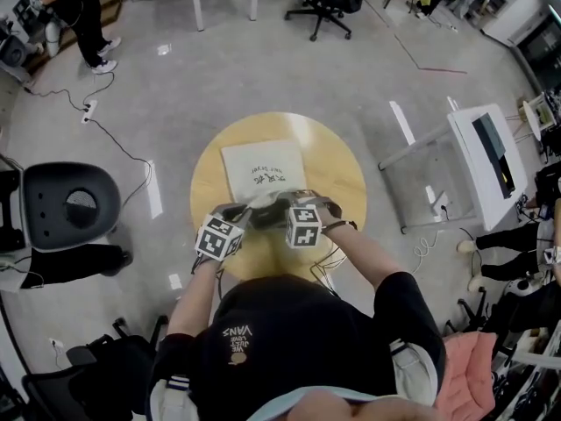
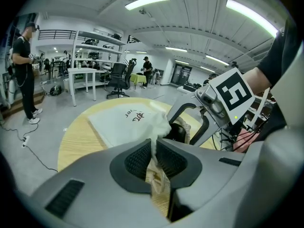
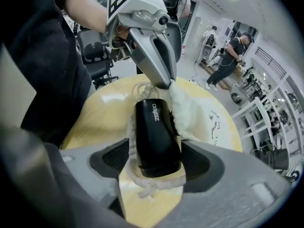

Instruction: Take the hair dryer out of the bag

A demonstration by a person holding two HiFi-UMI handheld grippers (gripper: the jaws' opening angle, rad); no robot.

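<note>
Right gripper [image 3: 156, 161] fingers wide either side of hair dryer [image 3: 153, 127].
Left gripper [image 2: 154, 158] fingers pinched on bag [image 2: 128, 125] cloth; hair dryer end protruding from bag mouth, on round desk [image 1: 337, 169].

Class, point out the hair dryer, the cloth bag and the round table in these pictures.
hair dryer [image 3: 156, 137], right gripper view, middle of its black body
bag [image 1: 263, 170], head view, flat printed cloth
table [image 1: 342, 174], head view, bare wood right of bag

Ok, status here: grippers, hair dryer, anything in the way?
Left gripper shut on bag rim. Right gripper open, astride hair dryer, partly out of bag. Drawstring curls round its end.
</note>
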